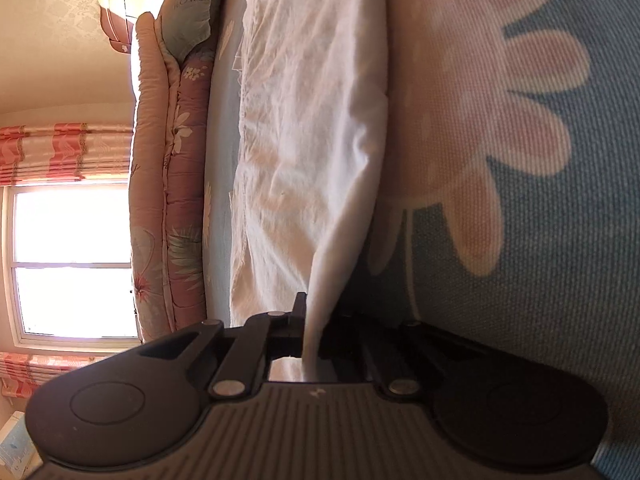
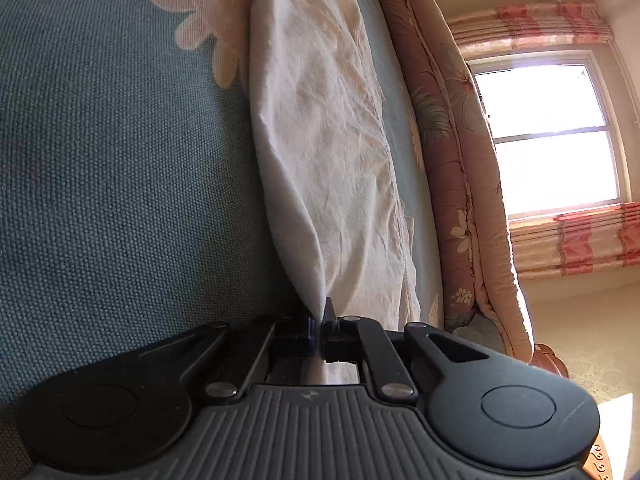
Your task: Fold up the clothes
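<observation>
While my left gripper (image 1: 310, 312) pinches one end of the white garment (image 1: 304, 120) at 6 o'clock, my right gripper (image 2: 320, 316) pinches the other; it lies on the bedspread (image 2: 120, 160), folding barely begun.

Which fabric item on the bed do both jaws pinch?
The plain white garment, clamped at two corners; the floral quilt and blue sheet lie untouched.
</observation>
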